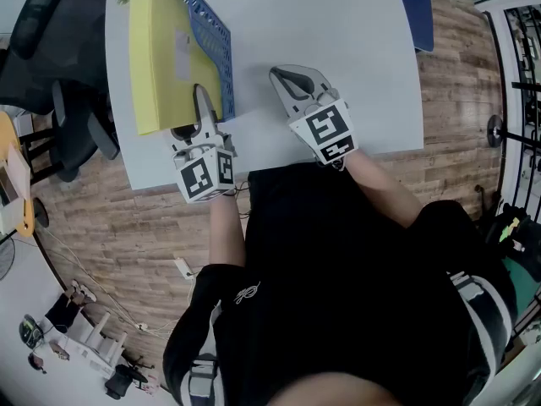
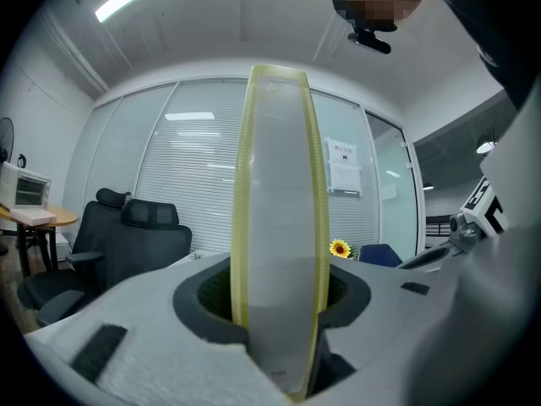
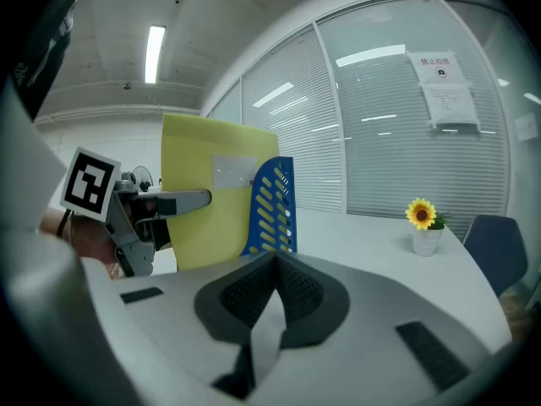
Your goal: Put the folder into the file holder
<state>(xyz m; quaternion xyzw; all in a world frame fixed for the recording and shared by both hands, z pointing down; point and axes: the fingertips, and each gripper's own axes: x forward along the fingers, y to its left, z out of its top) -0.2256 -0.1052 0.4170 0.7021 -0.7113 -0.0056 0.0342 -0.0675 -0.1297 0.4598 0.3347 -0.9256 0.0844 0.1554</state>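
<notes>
A yellow folder stands upright on the white table, pressed against the slatted side of the blue file holder. I cannot tell whether its foot is inside the holder. My left gripper is shut on the folder's near edge. In the left gripper view, the folder's pale spine fills the gap between the jaws of the left gripper. My right gripper rests on the table to the right, shut and empty. The right gripper view shows the right gripper, the folder, the file holder and the left gripper.
A small potted sunflower stands at the far end of the table. A blue chair sits at the table's right corner and a black office chair to its left. The table's near edge is against the person's body.
</notes>
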